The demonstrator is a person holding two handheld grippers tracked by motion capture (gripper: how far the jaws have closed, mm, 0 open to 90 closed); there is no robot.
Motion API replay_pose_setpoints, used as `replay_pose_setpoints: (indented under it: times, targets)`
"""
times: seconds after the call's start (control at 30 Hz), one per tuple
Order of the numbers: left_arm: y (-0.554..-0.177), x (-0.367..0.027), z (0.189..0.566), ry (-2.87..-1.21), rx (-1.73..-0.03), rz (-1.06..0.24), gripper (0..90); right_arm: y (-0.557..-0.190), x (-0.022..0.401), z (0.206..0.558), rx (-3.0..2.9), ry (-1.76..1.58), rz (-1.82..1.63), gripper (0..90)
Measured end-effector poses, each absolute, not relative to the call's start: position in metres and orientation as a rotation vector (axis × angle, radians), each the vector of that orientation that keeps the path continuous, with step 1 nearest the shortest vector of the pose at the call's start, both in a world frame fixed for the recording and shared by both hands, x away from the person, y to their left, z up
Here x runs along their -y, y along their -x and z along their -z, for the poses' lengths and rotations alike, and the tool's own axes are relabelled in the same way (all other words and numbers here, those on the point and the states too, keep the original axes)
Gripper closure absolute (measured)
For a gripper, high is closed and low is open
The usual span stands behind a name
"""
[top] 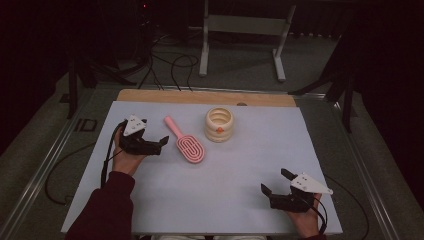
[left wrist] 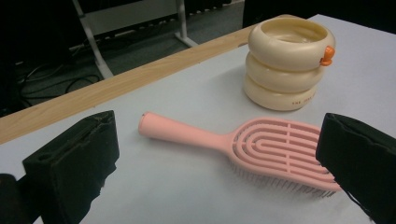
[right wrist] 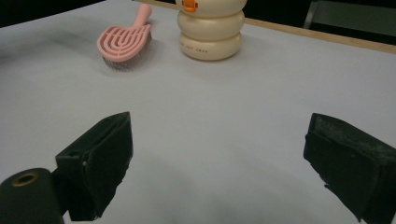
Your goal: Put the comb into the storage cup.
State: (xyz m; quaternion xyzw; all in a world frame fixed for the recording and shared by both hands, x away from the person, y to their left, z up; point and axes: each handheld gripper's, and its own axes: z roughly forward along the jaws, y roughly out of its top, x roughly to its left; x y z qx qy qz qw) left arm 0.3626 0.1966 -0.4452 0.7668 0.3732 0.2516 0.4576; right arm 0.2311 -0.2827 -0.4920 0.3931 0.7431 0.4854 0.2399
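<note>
Two grippers are sitting open: left gripper (top: 161,142) is nearing the pink hairbrush (top: 190,148); it should be straddling the handle squarely before closing, right gripper (top: 274,181) idling well apart

Small dark lettering on the cream ribbed ring-stacked plastic container (left wrist: 286,63): too tiny to read. Bristles under the pink slotted plastic hairbrush (left wrist: 261,147): mostly hidden, far end cut off behind a jaw.

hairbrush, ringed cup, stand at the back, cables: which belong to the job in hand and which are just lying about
In the job:
pink hairbrush, which the open left gripper is nearest to
cream ringed cup, standing just beside the brush

Lying about:
metal stand on the floor beyond the table
cables on the floor
</note>
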Motion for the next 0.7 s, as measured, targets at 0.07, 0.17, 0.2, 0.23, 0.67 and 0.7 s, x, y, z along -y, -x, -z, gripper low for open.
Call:
replay_pose_setpoints:
  times: [0.07, 0.17, 0.2, 0.23, 0.67, 0.7]
  targets:
    - [-0.365, -0.196, 0.445, -1.892, -0.920, -0.619, 0.0, -0.231, 0.283, 0.492, -2.034, -1.076, -1.328, 8.3]
    - [-0.368, -0.194, 0.445, -1.897, -0.922, -0.617, 0.0, -0.231, 0.283, 0.492, -2.035, -1.076, -1.328, 8.3]
    - [-0.369, -0.194, 0.445, -1.896, -0.923, -0.614, 0.0, -0.231, 0.283, 0.492, -2.035, -1.076, -1.329, 8.3]
    - [-0.370, -0.193, 0.445, -1.898, -0.923, -0.613, 0.0, -0.231, 0.283, 0.492, -2.035, -1.075, -1.329, 8.3]
    - [-0.389, -0.186, 0.447, -1.918, -0.950, -0.591, 1.2, -0.231, 0.283, 0.492, -2.038, -1.073, -1.331, 8.3]
    - [-0.389, -0.186, 0.447, -1.918, -0.950, -0.591, 1.5, -0.231, 0.283, 0.492, -2.038, -1.072, -1.332, 8.3]
